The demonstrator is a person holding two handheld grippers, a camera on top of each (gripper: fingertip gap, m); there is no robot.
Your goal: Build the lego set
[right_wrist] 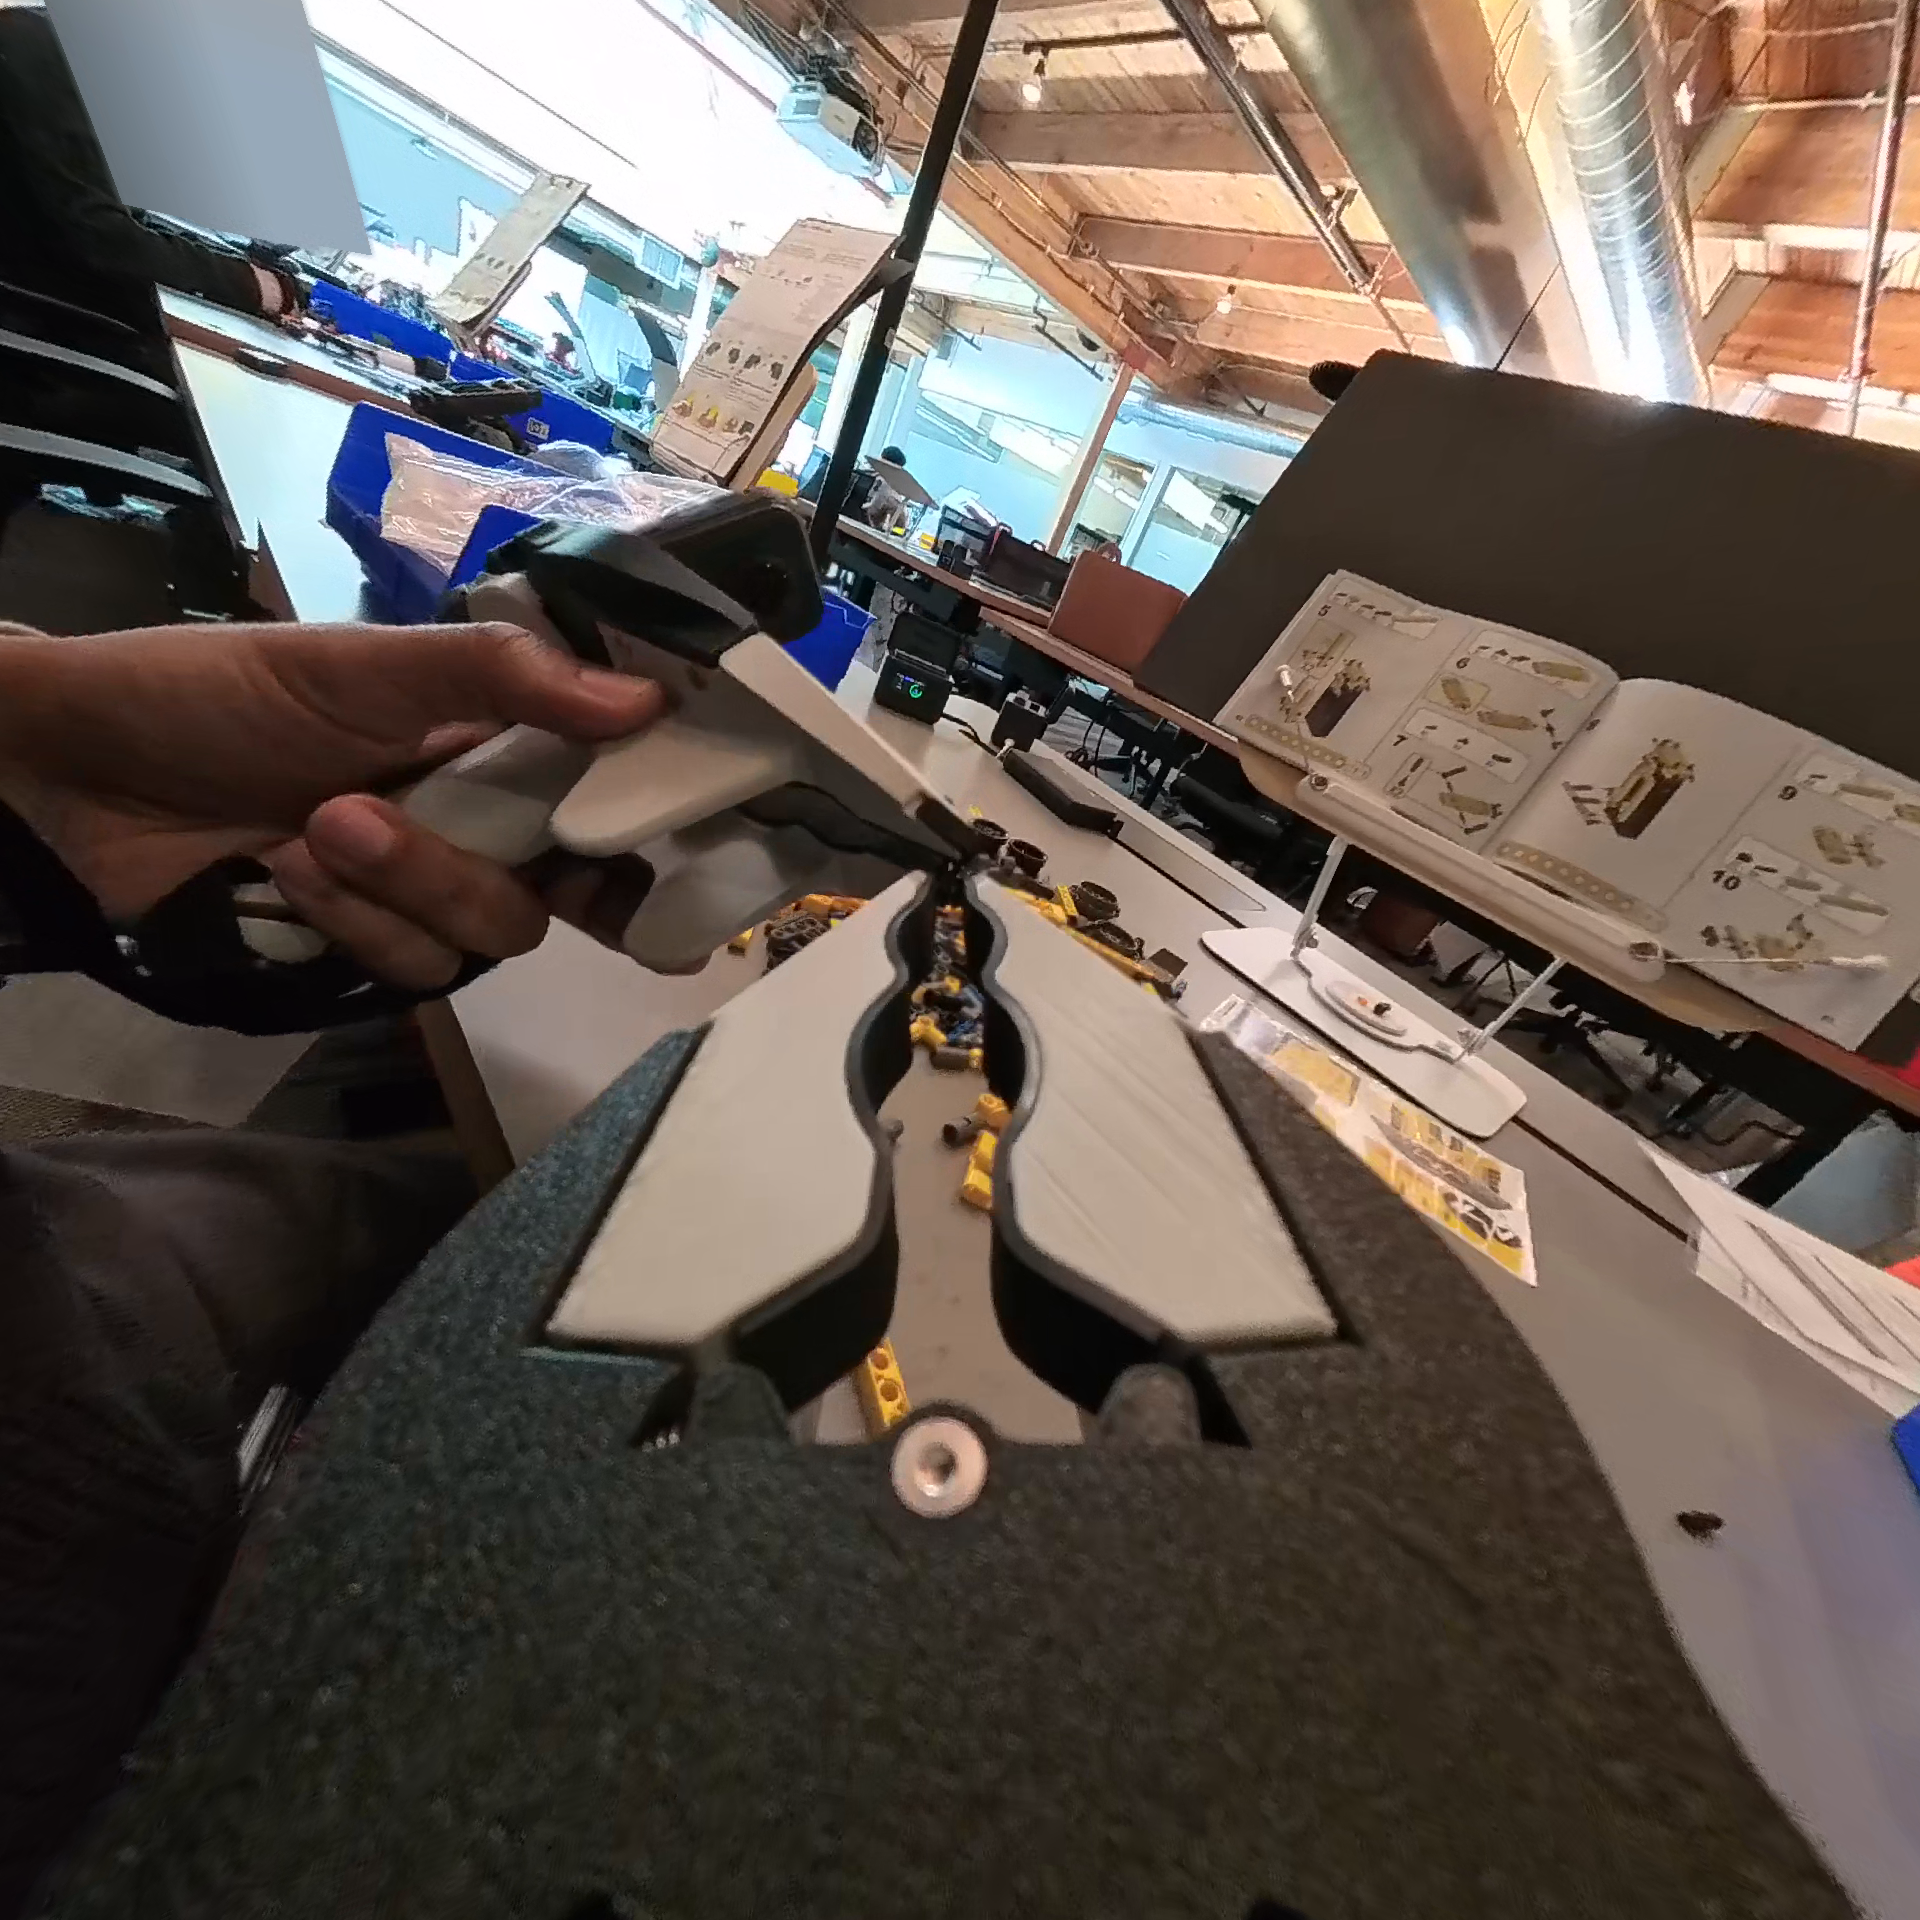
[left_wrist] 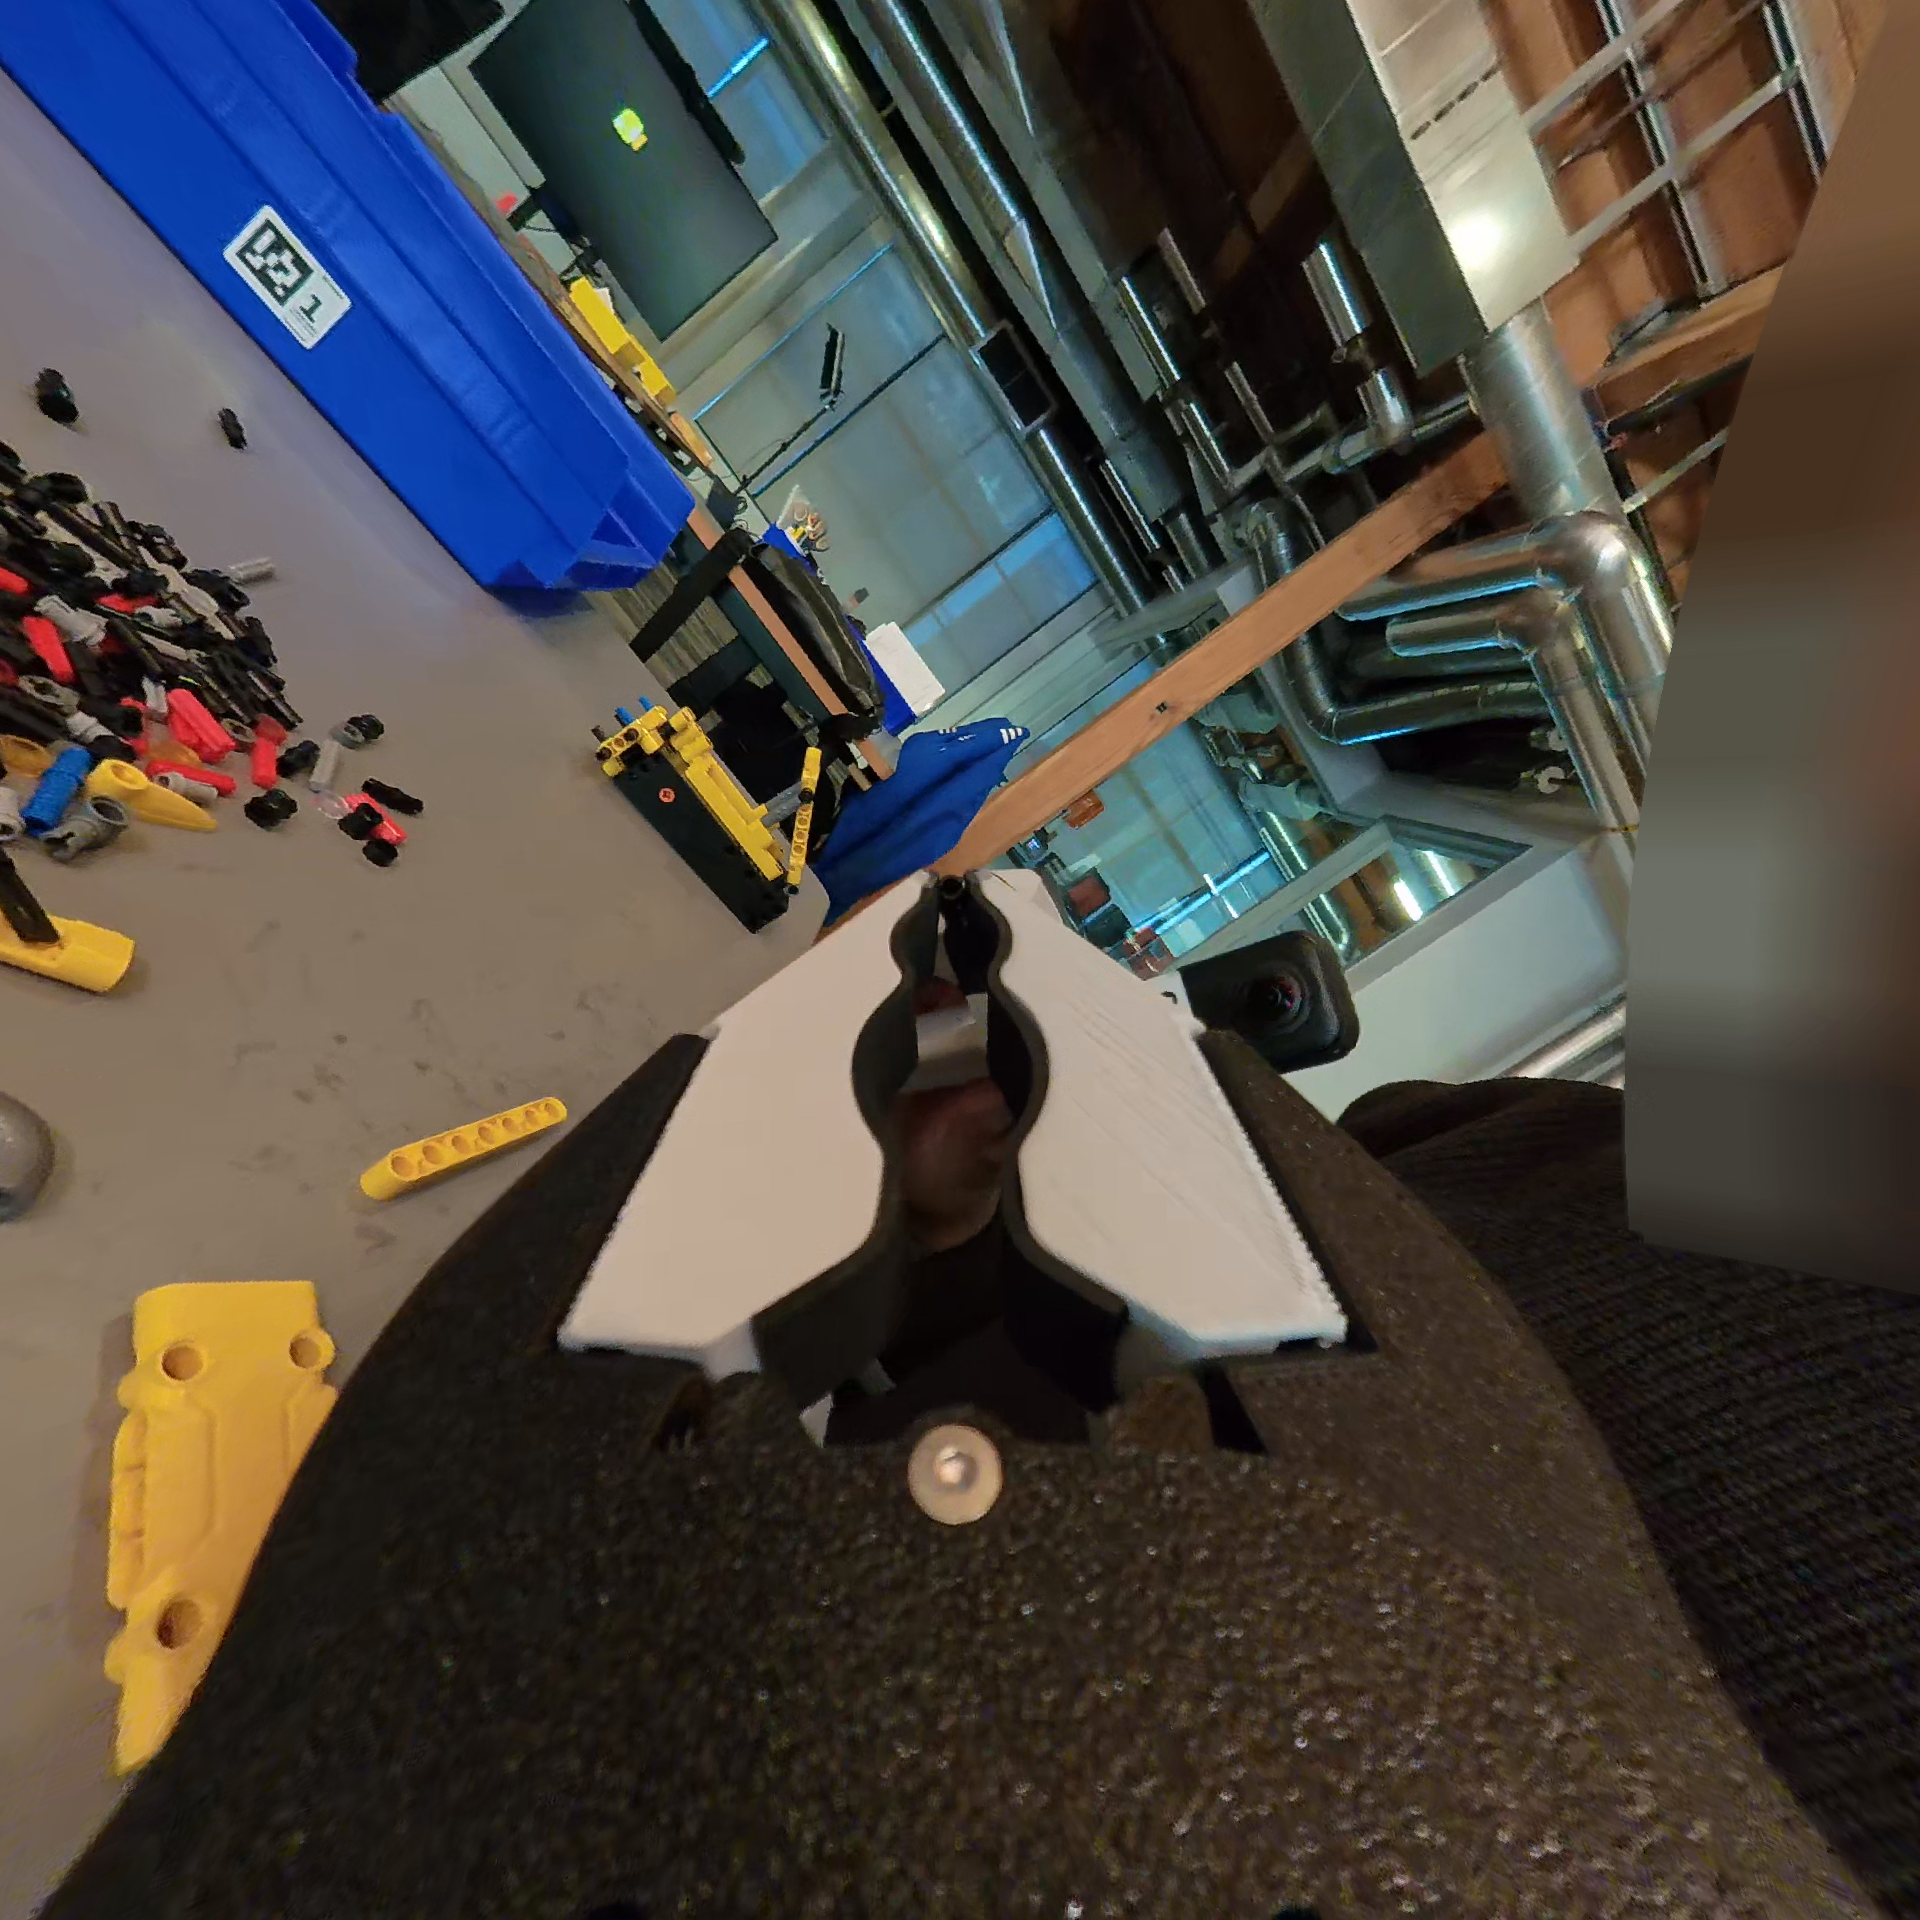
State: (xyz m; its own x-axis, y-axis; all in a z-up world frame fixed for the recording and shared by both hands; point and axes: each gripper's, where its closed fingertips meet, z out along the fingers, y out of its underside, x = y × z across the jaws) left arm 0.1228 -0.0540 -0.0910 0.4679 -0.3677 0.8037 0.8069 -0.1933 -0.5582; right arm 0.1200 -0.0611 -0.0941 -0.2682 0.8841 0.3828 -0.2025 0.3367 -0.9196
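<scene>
My left gripper (left_wrist: 953, 891) is raised off the grey table (left_wrist: 364, 987) and shut, with a small black piece (left_wrist: 953, 904) pinched at its tips. In the right wrist view a hand (right_wrist: 260, 748) holds the left gripper (right_wrist: 940, 826), and its tips point down onto the tips of my right gripper (right_wrist: 950, 883). The right gripper's jaws are nearly closed on a small black piece (right_wrist: 950, 871) where the two grippers meet. The right gripper's black camera (left_wrist: 1273, 997) shows just beyond the left fingers.
A blue bin (left_wrist: 416, 312), a pile of small red, black and grey parts (left_wrist: 104, 675), a yellow-black assembly (left_wrist: 707, 810), a yellow beam (left_wrist: 462, 1148) and a yellow panel (left_wrist: 208, 1486) lie on the table. An open booklet on a stand (right_wrist: 1558, 769), a sticker sheet (right_wrist: 1423, 1174) and loose yellow parts (right_wrist: 971, 1143) lie ahead. The grippers are tip to tip, or close to it.
</scene>
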